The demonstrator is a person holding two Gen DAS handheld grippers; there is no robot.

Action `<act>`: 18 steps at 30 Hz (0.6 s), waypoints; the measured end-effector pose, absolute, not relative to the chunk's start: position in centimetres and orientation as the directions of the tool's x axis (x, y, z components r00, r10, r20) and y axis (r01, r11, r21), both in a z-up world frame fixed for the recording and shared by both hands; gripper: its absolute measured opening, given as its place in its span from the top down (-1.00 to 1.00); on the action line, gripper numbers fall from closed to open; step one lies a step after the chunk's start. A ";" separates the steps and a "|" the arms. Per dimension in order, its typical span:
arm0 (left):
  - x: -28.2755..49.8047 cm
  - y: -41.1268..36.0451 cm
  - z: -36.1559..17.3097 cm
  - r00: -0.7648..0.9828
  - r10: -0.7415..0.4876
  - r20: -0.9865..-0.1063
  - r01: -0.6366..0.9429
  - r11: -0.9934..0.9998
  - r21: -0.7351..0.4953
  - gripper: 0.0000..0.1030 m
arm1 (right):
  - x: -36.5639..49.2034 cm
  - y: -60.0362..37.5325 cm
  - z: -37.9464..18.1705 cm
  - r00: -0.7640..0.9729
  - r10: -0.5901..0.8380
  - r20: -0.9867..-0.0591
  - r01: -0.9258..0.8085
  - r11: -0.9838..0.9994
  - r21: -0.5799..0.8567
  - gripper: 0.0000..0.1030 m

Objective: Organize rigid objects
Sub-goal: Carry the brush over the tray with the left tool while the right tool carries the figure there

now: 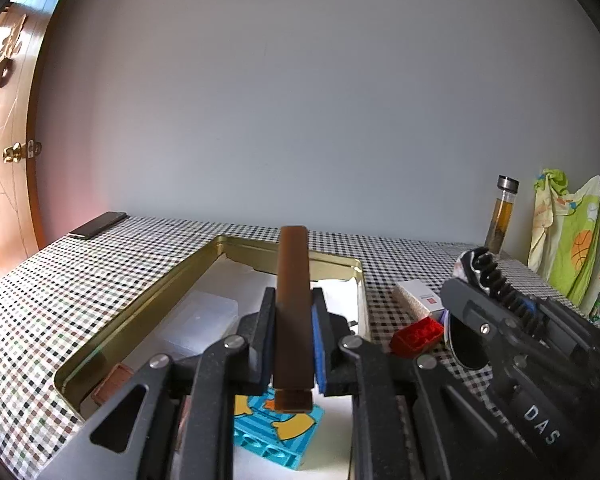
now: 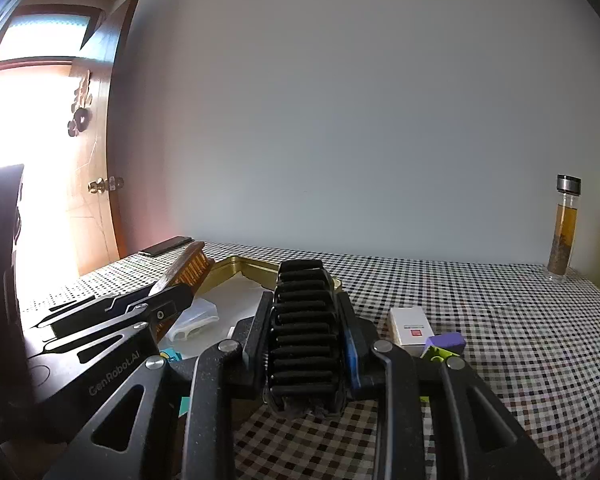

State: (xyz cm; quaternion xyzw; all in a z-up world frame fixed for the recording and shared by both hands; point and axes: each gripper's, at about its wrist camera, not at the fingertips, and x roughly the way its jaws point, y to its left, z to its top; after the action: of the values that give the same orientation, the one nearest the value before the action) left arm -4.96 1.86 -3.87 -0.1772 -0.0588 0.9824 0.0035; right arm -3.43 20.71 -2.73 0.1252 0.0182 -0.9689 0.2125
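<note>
My left gripper [image 1: 294, 296] is shut on a long wooden brush [image 1: 294, 264], which sticks out forward over a gold tin tray [image 1: 204, 256]. The right wrist view shows that brush's [image 2: 188, 264] golden bristles and the left gripper [image 2: 176, 296] tilted above the tray [image 2: 252, 270]. My right gripper [image 2: 306, 300] is shut on a black ribbed hairbrush [image 2: 304, 320], held above the checked tablecloth just right of the tray. In the tray lie a clear plastic box [image 1: 204, 316] and a blue duck block [image 1: 280, 428]. The left gripper hides part of the tray's floor.
A red block [image 1: 416, 334], a white box [image 2: 410, 324] and a purple block [image 2: 446, 342] lie right of the tray. A glass bottle [image 2: 564, 228] and a green cloth bag [image 1: 568, 240] stand at the back right. A dark phone [image 1: 100, 224] lies at the far left corner.
</note>
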 end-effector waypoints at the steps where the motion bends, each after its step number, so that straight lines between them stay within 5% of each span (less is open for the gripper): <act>1: -5.0 1.6 -3.9 -0.937 0.023 -0.349 0.019 -0.993 -0.117 0.74 | -3.5 20.6 -2.7 -0.877 -0.410 -0.251 0.419 -0.908 0.019 0.38; 18: -5.1 -0.5 -4.2 -0.934 -0.023 -0.357 0.067 -0.991 -0.112 0.74 | -3.8 18.3 -2.9 -0.849 -0.457 -0.265 0.471 -0.882 0.014 0.38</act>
State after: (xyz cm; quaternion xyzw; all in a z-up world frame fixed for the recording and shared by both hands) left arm -5.12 -0.52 -4.19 -0.1803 -0.0612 0.9814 -0.0230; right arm -3.82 18.28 -2.94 0.1315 0.0257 -0.9612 0.2413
